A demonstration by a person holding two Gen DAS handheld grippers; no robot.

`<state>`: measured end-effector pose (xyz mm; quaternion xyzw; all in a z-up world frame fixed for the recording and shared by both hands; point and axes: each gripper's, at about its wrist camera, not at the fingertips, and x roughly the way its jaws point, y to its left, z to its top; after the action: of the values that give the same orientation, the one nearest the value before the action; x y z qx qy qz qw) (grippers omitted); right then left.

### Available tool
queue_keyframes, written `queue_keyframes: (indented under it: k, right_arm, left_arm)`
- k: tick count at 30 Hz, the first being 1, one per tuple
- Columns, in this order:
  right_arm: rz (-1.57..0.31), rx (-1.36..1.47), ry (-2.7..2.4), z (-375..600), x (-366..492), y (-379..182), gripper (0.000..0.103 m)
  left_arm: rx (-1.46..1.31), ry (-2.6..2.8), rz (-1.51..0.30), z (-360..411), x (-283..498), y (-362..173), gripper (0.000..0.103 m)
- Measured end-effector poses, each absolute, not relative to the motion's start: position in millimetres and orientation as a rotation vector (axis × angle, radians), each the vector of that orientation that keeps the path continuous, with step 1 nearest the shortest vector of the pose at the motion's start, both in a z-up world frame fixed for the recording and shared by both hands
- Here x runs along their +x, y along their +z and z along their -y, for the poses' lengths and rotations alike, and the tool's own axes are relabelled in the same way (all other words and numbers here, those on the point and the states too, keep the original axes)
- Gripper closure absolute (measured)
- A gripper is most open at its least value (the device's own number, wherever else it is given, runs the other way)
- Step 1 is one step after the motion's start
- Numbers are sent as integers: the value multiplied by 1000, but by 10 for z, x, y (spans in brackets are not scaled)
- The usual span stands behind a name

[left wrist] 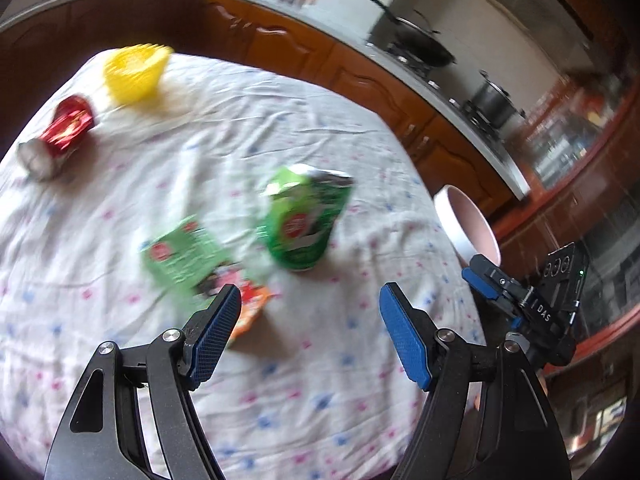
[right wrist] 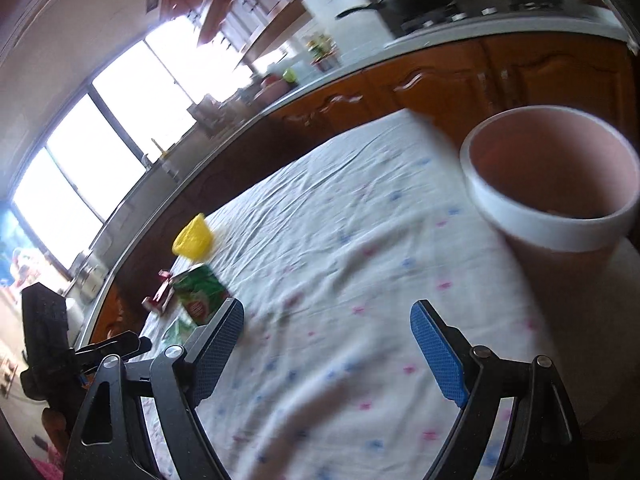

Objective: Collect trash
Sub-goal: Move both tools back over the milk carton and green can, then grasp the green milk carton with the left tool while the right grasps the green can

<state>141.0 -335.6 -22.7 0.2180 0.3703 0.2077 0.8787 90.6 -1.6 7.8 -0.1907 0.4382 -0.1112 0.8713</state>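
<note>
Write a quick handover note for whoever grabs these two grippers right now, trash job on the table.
Left gripper: open, empty, above the cloth near the wrappers.
Right gripper: open, empty, near the pink bin.
Trash on the tablecloth: green pouch, flat green packet, orange wrapper, red can lying on its side, yellow cup.
Done: nothing gripped; the bin's contents are unclear.
Left: bin all five pieces.

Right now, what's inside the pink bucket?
The pink bucket shows bare pink walls, with something small and dark at the bottom by the near rim. That rim hides the rest.
</note>
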Motion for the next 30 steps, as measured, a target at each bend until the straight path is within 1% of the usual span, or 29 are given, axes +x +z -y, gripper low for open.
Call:
queue_keyframes:
  k: [11, 20, 25, 27, 28, 29, 30]
  right_arm:
    - [-885, 332, 694, 2595, 1873, -289, 16]
    - [-994, 132, 914, 1916, 2335, -457, 16]
    - [-980, 126, 976, 1761, 2433, -496, 17]
    - [-966, 133, 984, 1756, 2440, -481, 23]
    - [-957, 133, 986, 1747, 2438, -471, 35]
    - [-951, 130, 991, 1747, 2418, -458, 52]
    - [-947, 126, 995, 1741, 2411, -441, 62]
  left_arm:
    - [-459, -140, -990, -350, 958, -246, 30]
    - [-464, -164, -1020, -434, 1078, -314, 30]
    - [-448, -161, -1030, -443, 1111, -330, 30]
    - [-439, -157, -1033, -446, 1125, -341, 30]
    - [-436, -152, -1033, -448, 1150, -349, 30]
    - [-432, -150, -1035, -447, 1161, -357, 30]
    - [-429, -149, -1035, -446, 1171, -361, 30]
